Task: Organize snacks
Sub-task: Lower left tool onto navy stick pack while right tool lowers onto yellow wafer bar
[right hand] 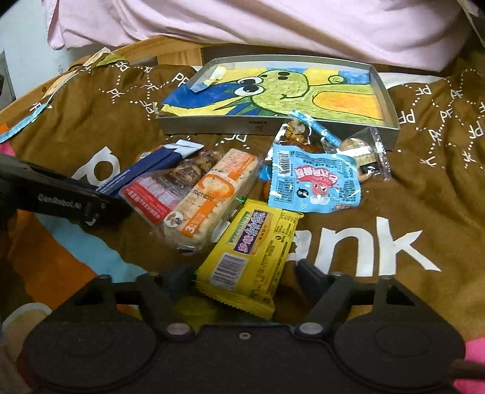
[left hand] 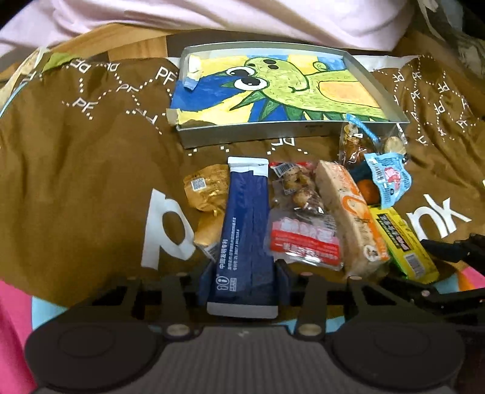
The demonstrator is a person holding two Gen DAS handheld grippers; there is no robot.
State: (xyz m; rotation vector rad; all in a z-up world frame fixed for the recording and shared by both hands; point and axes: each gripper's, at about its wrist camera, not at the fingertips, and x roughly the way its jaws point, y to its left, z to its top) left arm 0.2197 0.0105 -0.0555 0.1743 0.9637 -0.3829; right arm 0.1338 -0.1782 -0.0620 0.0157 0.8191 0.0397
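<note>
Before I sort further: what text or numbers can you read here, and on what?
"PF", repeated: brown cloth.
"ank", large white letters: same cloth.
"GenRobot.AI": left tongs.
"3": orange packet.
Chinese print on navy pouch, yellow packet, blue packet: too small to read.
Barcode digits: unreadable.

The brown blanket (left hand: 91,157) was matt woven cloth with white printed lettering, and the pale pink sheet (right hand: 272,27) behind it looked soft and creased. The shallow tray (left hand: 251,136) had dull grey metal walls; the dinosaur drawing (left hand: 272,88) lining it was matt paper, waxy with crayon. The navy sachet (left hand: 245,230) was smooth, low-sheen plastic. The gold packet (left hand: 206,194) shone like crinkled foil. The yellow bar wrapper (right hand: 251,254) and light-blue pouch (right hand: 315,178) were glossy film, the cracker pack (right hand: 209,200) clear shiny plastic. Each hand-held gripper, left (left hand: 242,272) and right (right hand: 242,272), was matt black plastic.
</note>
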